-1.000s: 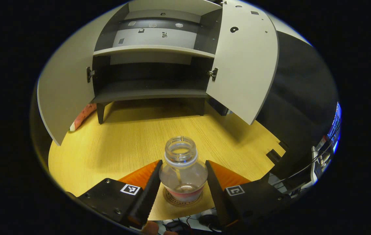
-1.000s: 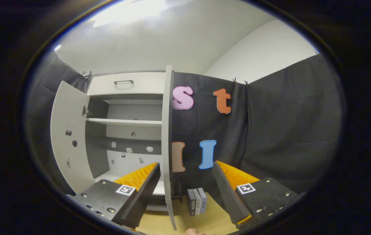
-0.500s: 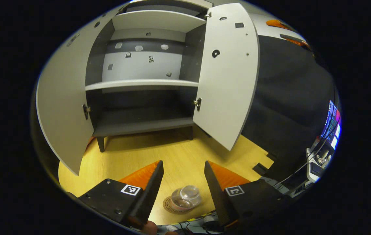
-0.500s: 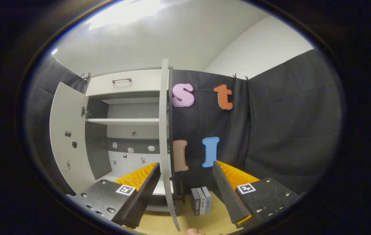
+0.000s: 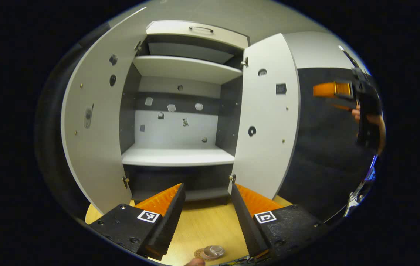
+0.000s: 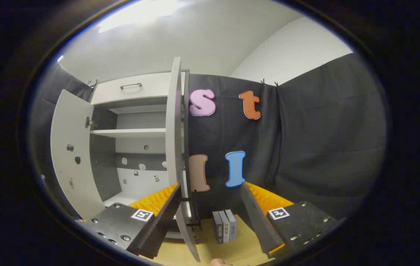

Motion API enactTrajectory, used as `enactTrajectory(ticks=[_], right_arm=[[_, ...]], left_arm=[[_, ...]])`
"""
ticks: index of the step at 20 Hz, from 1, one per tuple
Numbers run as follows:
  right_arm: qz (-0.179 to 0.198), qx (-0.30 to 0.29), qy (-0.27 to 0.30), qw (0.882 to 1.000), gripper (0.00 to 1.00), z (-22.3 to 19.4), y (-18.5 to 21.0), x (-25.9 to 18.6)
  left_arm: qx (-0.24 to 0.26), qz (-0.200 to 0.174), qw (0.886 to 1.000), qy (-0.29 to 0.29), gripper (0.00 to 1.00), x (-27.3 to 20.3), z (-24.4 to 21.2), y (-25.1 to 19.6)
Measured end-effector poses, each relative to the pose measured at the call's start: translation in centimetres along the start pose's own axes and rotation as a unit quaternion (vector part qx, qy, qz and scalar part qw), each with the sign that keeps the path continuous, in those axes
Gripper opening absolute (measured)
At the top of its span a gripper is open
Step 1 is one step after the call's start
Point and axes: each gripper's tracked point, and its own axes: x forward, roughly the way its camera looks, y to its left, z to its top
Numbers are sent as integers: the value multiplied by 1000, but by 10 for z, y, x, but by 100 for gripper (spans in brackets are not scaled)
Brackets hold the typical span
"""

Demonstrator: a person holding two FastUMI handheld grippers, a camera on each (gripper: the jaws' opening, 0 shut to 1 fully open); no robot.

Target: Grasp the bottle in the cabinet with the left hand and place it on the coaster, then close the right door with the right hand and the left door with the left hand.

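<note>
We held the left gripper [image 5: 207, 214] w/ jaws apart, nothing between – bottle [image 5: 213, 251] sat on the coaster [image 5: 199, 253] on the bench [image 5: 202, 225], below the jaws. Right gripper [image 6: 210, 218] jaws also apart & empty, beside the right door [image 6: 175, 147] edge. Both cabinet [image 5: 180, 111] doors stood open.

wall: black cloth [image 6: 317, 147], white above | ceiling: white, lit [image 6: 151, 33] | table: light wood [image 5: 202, 229] | books [image 6: 224, 231]: upright, on table
</note>
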Motion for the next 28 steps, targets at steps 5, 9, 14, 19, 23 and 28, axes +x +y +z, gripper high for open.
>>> enactTrajectory(ticks=[5,9,14,19,23,28], right_arm=[[1,-16,28,999,97,-27,-3,20],[6,-28,43,999,98,-44,-2,32],[11,-43,62,997,98,-60,3,44],[20,-52,64,996,96,-64,11,48],[59,-29,70,995,93,-68,37,46],[133,-21,73,988,95,-73,107,51]], left_arm=[[15,51,998,-21,78,-17,72,22],[-15,102,994,-39,78,-42,106,55],[-28,200,977,-68,78,-87,130,125],[-7,299,951,-74,78,-141,137,187],[-6,325,942,-81,78,-159,144,203],[-10,310,947,-88,78,-151,146,199]])
